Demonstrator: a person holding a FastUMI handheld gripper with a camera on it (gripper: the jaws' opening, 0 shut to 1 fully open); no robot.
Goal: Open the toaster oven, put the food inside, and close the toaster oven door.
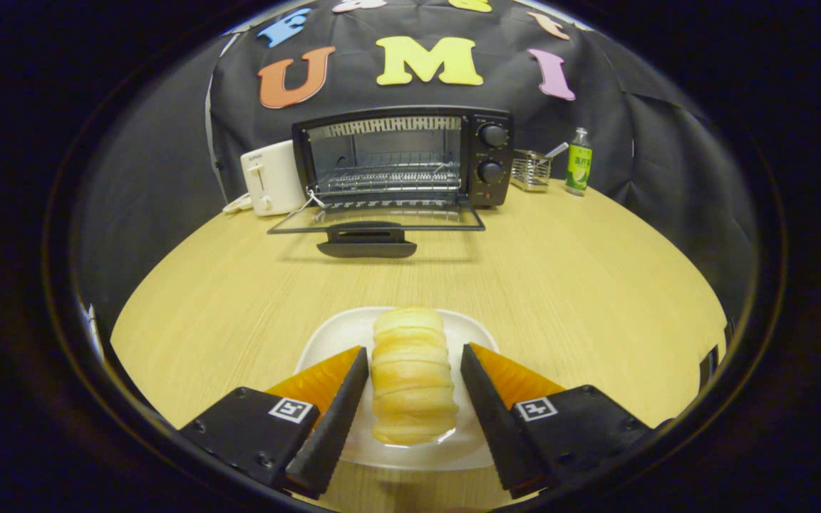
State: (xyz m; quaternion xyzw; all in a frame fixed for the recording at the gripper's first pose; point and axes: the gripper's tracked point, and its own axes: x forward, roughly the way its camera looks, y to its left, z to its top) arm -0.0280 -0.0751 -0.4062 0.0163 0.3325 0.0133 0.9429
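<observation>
A pale, ridged bread roll (412,377) lies lengthwise on a white plate (332,338) on the wooden table. My gripper (414,349) is low over the plate, one finger on each side of the roll. The fingers are open, and a thin strip of plate shows between each finger and the roll. Well beyond the fingers, at the back of the table, stands the black toaster oven (403,157). Its glass door (375,221) is folded down flat with the handle toward me, and a wire rack (385,182) shows inside.
A white toaster (271,178) stands just left of the oven. Right of the oven are a small wire basket (532,171) and a green bottle (579,162). Bare wooden tabletop (560,278) stretches between the plate and the oven door.
</observation>
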